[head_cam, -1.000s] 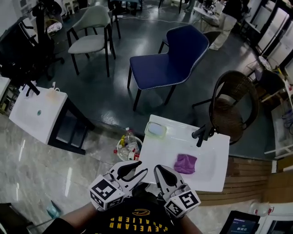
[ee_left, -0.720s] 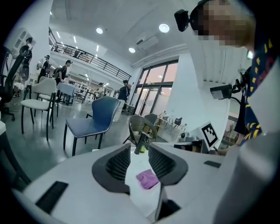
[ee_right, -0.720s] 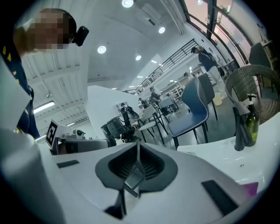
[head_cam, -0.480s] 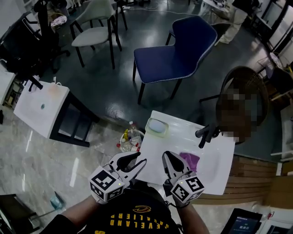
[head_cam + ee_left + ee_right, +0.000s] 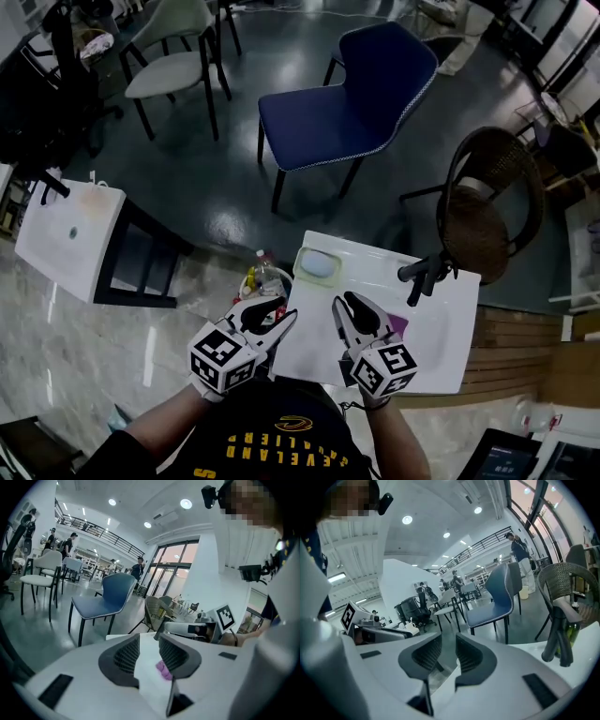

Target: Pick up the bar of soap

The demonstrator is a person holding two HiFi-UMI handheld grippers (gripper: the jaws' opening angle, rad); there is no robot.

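Observation:
The bar of soap point(image 5: 319, 265) is pale and lies in a light green dish at the far left corner of the white sink top point(image 5: 441, 337). My left gripper point(image 5: 279, 312) is shut and empty, held at the sink's near left edge, well short of the soap. My right gripper point(image 5: 345, 305) hovers over the sink's front part; its jaws are opening, a narrow gap between them with nothing in it. It partly covers a purple cloth point(image 5: 399, 324), which also shows between the left jaws point(image 5: 163, 668). In the right gripper view the soap is hidden.
A black faucet point(image 5: 427, 272) stands at the sink's far right point(image 5: 558, 634). A basket of bottles point(image 5: 262, 279) sits on the floor left of the sink. Beyond are a blue chair point(image 5: 347, 103), a wicker chair point(image 5: 487, 206) and a white side table point(image 5: 70, 234).
Both grippers have moved forward over the sink's near edge. The right one now covers part of the purple cloth.

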